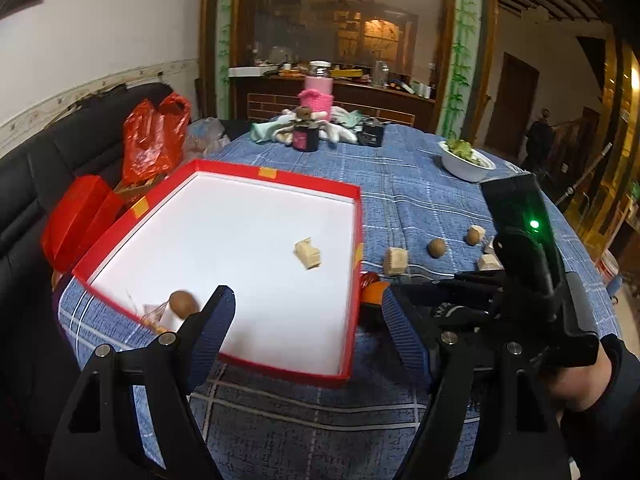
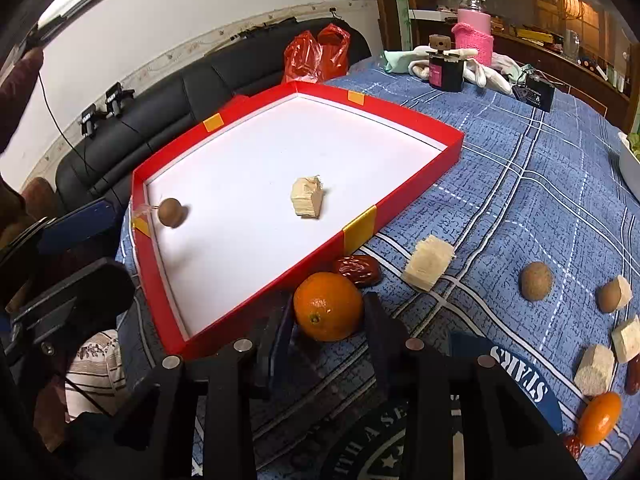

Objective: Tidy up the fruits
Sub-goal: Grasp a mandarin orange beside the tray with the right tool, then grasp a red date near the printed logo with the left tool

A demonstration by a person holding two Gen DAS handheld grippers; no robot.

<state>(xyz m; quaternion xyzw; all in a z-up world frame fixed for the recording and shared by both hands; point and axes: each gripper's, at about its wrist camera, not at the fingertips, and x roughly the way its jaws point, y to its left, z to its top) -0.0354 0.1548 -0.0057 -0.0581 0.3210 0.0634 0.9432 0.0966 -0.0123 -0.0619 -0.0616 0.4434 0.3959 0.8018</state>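
Barely begun, judging by the left wrist view: left gripper (image 1: pixel 306 312) agape and empty above the red tray (image 1: pixel 356 240), with only a brown round fruit (image 1: pixel 183 302) just left of the near finger and a pale chunk (image 1: pixel 308 254) further ahead inside; more pieces loose on the blue cloth (image 1: pixel 416 200) off to the right. Next, right wrist view: right gripper (image 2: pixel 328 316) straddling the orange (image 2: pixel 328 306), pads at its flanks, firm contact not clear. Red date (image 2: pixel 357 270) just beyond, outside the tray wall. Further right, a second orange (image 2: pixel 599 418), pale cubes and brown fruits left to collect.

White bowl (image 2: pixel 629 168) cut off by right edge.
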